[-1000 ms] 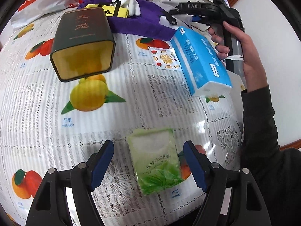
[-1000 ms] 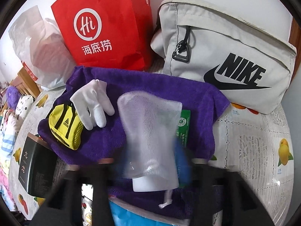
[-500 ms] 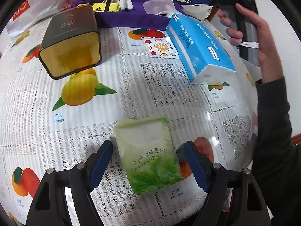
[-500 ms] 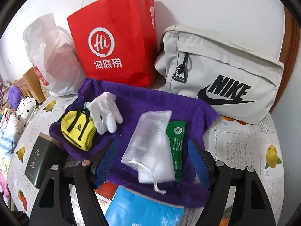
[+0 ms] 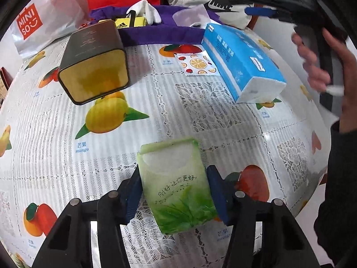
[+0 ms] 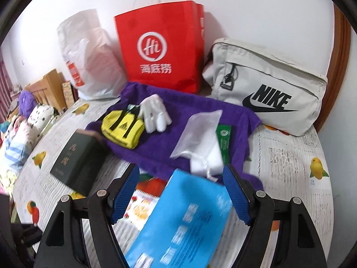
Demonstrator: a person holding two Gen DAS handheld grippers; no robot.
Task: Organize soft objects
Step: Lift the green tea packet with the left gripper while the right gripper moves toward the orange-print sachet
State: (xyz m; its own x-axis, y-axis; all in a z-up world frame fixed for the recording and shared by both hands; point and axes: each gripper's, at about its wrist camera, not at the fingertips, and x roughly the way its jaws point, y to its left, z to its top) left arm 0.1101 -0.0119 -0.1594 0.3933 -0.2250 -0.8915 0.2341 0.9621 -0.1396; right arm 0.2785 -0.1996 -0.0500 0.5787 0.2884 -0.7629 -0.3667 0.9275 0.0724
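Left hand-held gripper [image 5: 175,194] squeezing green tissue pack [image 5: 176,185] on the counter [image 5: 200,102]. Right hand-held gripper [image 6: 180,192] wide apart, holding nothing, above blue tissue pack [image 6: 185,221] near purple towel [image 6: 169,140].

The red bag [image 6: 160,49] at the far side carries a white "Hi" roundel above "海底捞". Left of it, the white bag [image 5: 40,29] reads "MINISO" on a red square. The grey pouch [image 6: 267,89] at far right says "NIKE" over a swoosh. The yellow pouch [image 6: 122,126] bears the adidas mark. The tablecloth [image 5: 67,156] prints "芒果 mango" under its fruit. The near green pack [image 5: 176,187] reads "刚好让你更好".
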